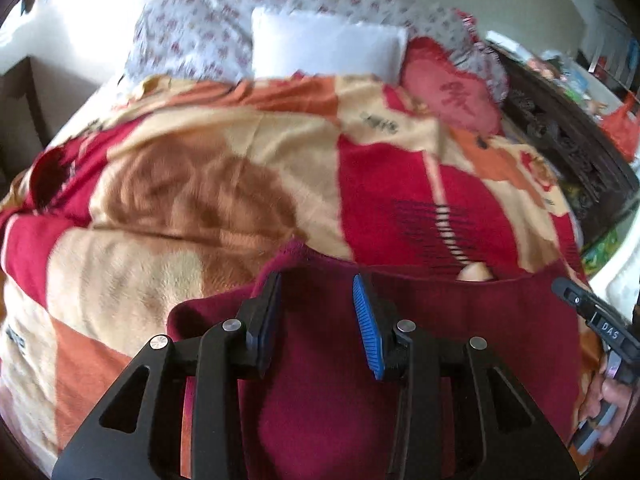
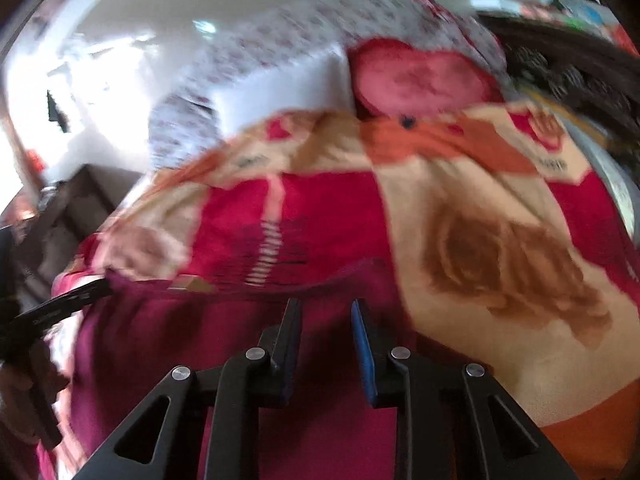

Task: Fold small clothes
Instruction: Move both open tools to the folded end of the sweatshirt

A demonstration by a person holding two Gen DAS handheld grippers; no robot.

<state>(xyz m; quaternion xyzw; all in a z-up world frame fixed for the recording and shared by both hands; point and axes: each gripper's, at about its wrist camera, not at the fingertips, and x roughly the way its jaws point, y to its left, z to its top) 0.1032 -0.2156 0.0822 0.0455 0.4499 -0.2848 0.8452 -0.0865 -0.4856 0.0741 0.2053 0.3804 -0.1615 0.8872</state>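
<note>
A dark red knit garment (image 1: 320, 360) lies spread on a patterned blanket on the bed, close below both grippers. It also shows in the right wrist view (image 2: 224, 344). My left gripper (image 1: 318, 284) is open, its fingers over the garment's far left part, holding nothing. My right gripper (image 2: 326, 308) is open over the garment's right part, near its far edge. The right gripper shows at the right edge of the left wrist view (image 1: 592, 316), and the left gripper shows at the left edge of the right wrist view (image 2: 68, 304). The views are motion-blurred.
The red, cream and orange blanket (image 1: 224, 184) covers the bed. A white pillow (image 1: 324, 48), a red cushion (image 1: 456, 100) and floral bedding (image 1: 192, 40) lie at the far end. A dark carved headboard (image 1: 568, 148) runs along the right.
</note>
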